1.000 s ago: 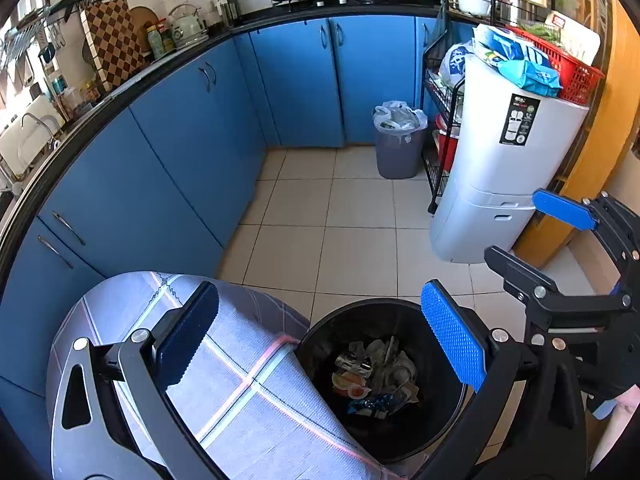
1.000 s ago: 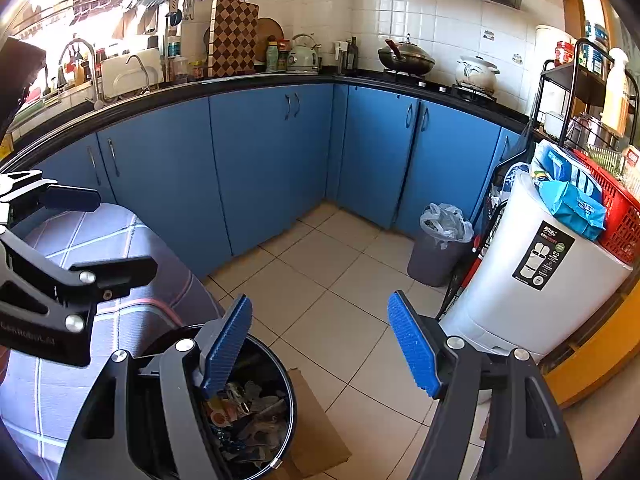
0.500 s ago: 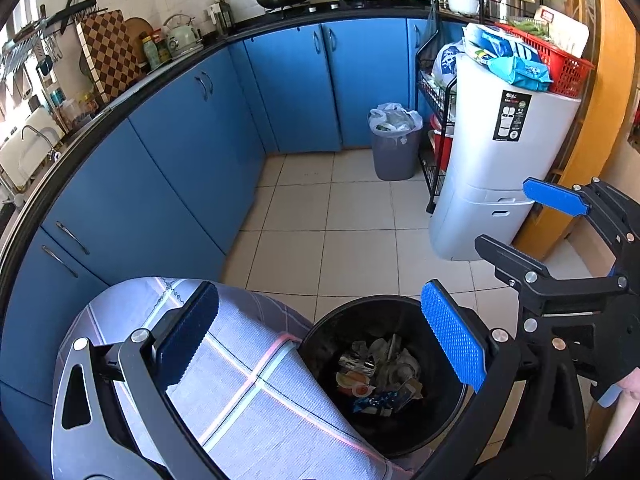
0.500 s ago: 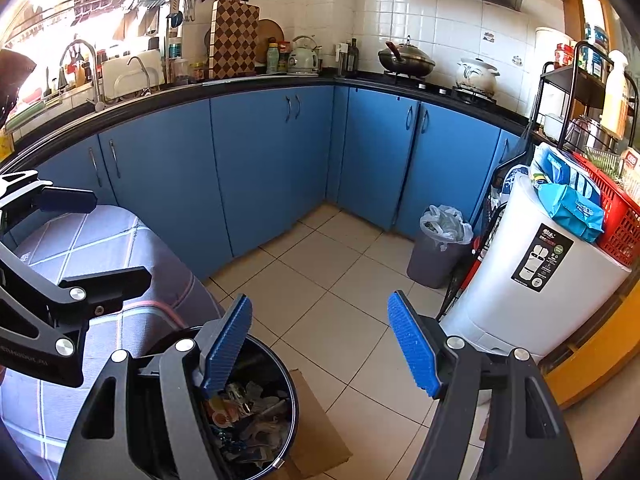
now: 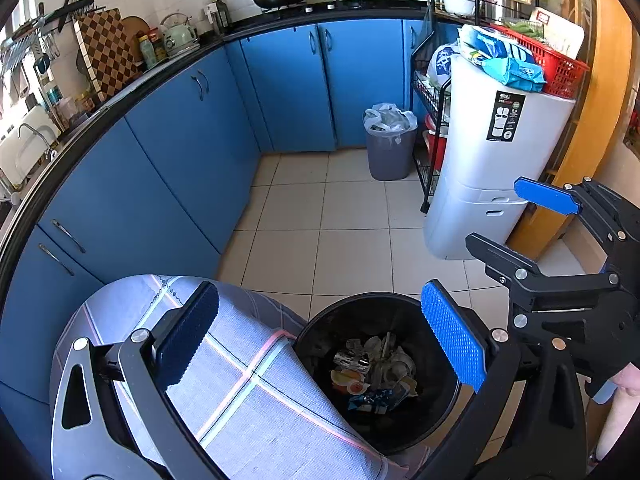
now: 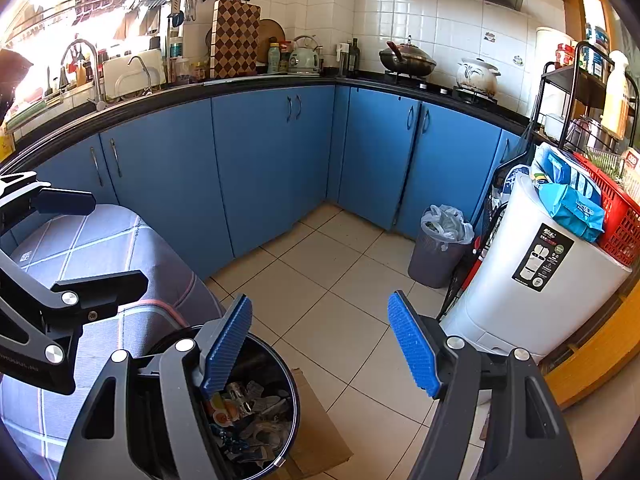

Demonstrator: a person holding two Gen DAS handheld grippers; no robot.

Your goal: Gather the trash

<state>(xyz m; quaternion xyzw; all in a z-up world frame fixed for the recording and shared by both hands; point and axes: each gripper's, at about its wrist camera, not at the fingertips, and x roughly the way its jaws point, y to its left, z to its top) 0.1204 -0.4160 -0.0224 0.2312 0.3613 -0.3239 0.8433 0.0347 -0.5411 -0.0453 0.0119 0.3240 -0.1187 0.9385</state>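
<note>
- Here, the left gripper (image 5: 320, 344) hangs over a black bin (image 5: 320, 332) on the kitchen floor.
- Its two fingers stand far apart, and nothing is between them.
- One finger is over a grey checked cloth (image 5: 256, 400) that lies just beside the bin and touches its rim.
- The other finger, with a bright blue pad (image 5: 454, 340), is over the far side of the bin.
- The trash (image 5: 372, 376) is down inside the black bin: crumpled wrappers, a shiny bit and something orange and white.
- The right gripper (image 6: 320, 344) is near the same bin, a little to one side, and points at the floor tiles (image 6: 320, 280).
- Its fingers are wide apart too, and they hold nothing.
- From the right wrist view, the black bin sits on a flat piece of brown cardboard (image 6: 320, 432).
- In the left wrist view, the right gripper shows at the right edge, with a bit of a person's hand (image 5: 624, 380) behind it.
- A small grey bin (image 5: 388, 152) with a plastic bag in it stands farther off, by the blue cupboards (image 5: 192, 152).
- A tall white bin (image 5: 496, 152) stands next to a black wire rack (image 5: 432, 92).
- A red basket (image 5: 556, 68) and blue packs (image 5: 508, 68) sit on top of the white bin.
- Pots and a kettle (image 6: 304, 58) sit on the black counter.
</note>
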